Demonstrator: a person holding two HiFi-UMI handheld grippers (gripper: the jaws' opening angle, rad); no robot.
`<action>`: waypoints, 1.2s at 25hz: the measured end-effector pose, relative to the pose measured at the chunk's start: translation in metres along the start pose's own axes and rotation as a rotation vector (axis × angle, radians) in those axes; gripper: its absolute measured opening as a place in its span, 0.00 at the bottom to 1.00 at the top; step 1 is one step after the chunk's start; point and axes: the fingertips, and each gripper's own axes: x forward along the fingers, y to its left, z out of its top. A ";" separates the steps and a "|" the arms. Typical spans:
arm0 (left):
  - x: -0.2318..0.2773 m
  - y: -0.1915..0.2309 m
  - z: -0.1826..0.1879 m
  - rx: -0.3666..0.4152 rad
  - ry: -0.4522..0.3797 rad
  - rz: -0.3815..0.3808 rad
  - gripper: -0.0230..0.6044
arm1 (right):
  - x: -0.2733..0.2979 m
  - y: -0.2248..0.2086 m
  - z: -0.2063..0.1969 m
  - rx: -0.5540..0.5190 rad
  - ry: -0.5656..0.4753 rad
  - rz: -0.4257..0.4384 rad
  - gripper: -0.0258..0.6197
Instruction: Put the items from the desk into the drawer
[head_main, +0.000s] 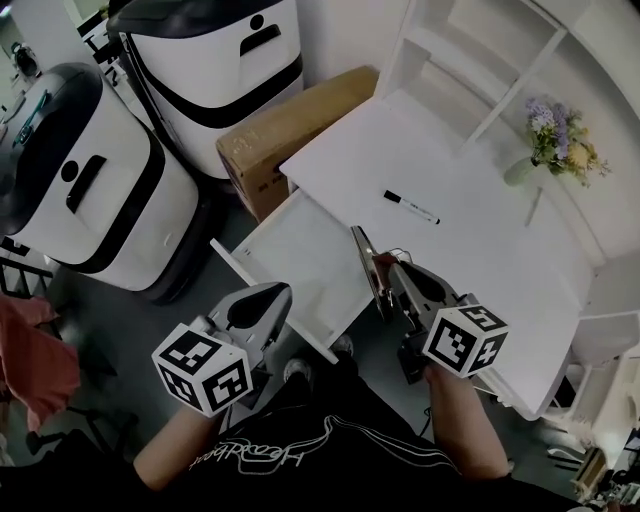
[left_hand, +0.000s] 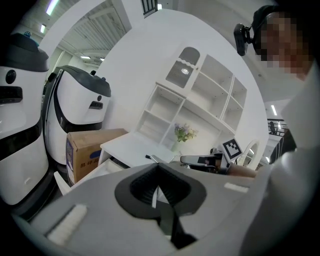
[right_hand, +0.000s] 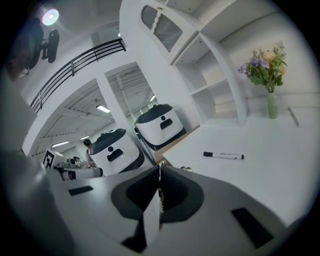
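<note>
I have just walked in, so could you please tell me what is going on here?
A person holds a gripper in each hand at a white desk. Its drawer is pulled open and looks empty. A marker lies on the desk, untouched, with a vase of flowers further back. The left gripper and right gripper both have jaws together, holding nothing.

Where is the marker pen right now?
The marker lies on the white desk, centre-right in the head view, between the open drawer and the flower vase.
</note>
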 end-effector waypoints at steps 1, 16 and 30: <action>-0.003 0.003 -0.001 -0.002 -0.002 0.006 0.05 | 0.005 0.004 -0.003 -0.003 0.008 0.009 0.06; -0.037 0.050 -0.017 -0.062 0.001 0.125 0.05 | 0.092 0.028 -0.068 -0.043 0.201 0.118 0.06; -0.046 0.089 -0.033 -0.120 0.024 0.243 0.05 | 0.173 0.012 -0.158 -0.081 0.437 0.176 0.06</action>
